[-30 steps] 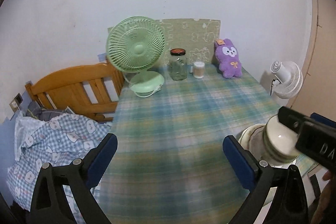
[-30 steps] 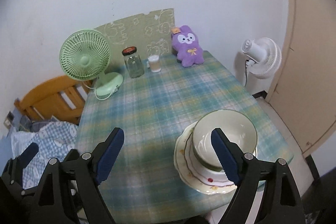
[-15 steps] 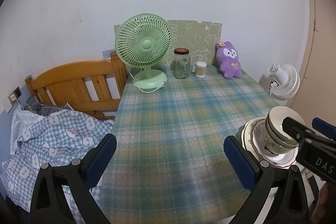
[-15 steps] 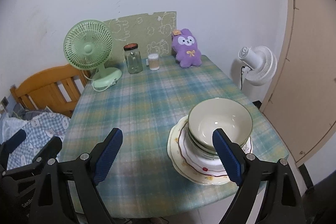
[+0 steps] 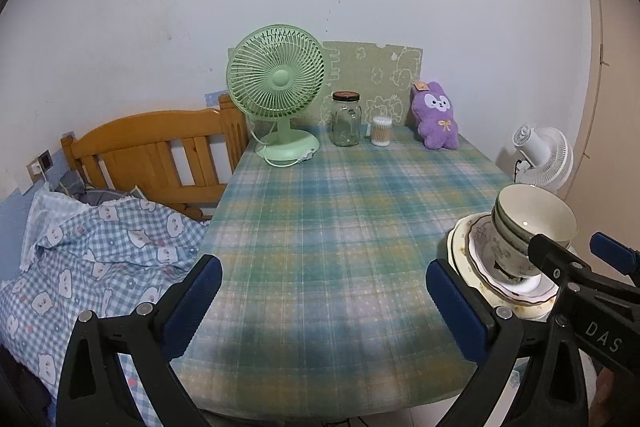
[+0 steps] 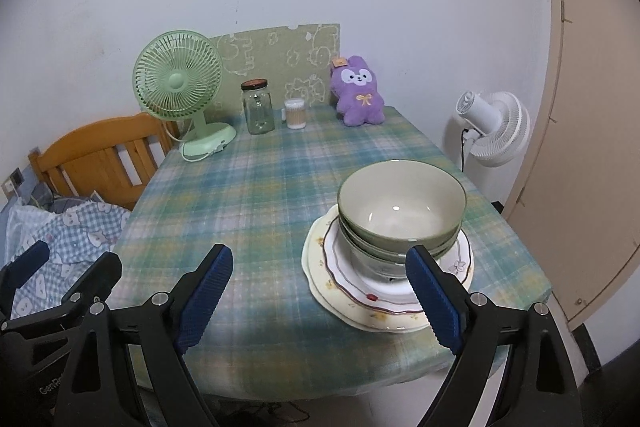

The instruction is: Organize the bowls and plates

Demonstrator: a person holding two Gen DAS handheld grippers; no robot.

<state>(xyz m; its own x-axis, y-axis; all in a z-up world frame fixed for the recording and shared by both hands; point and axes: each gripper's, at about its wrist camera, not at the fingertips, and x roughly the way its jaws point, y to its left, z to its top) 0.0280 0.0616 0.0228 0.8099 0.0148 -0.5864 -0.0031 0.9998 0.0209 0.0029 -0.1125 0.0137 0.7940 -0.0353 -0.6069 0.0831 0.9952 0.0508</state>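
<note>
A stack of green-rimmed bowls (image 6: pixel 400 215) sits on stacked floral plates (image 6: pixel 360 299) at the near right of the plaid-covered table (image 6: pixel 260 195). The stack also shows in the left wrist view, bowls (image 5: pixel 532 223) on plates (image 5: pixel 472 259), at the right edge. My right gripper (image 6: pixel 320 299) is open and empty, held above the table's front edge just left of the stack. My left gripper (image 5: pixel 320 303) is open and empty, held over the front of the table, left of the right gripper.
At the back of the table stand a green fan (image 6: pixel 180 91), a glass jar (image 6: pixel 258 107), a cotton-swab cup (image 6: pixel 295 113) and a purple plush (image 6: pixel 360 93). A wooden bed frame (image 5: pixel 160 151) with checked bedding (image 5: pixel 92 259) lies left. A white fan (image 6: pixel 492 123) stands right.
Both grippers have pulled back and risen away from the table, so the whole table shows. The bowl and plate stack has stayed in place.
</note>
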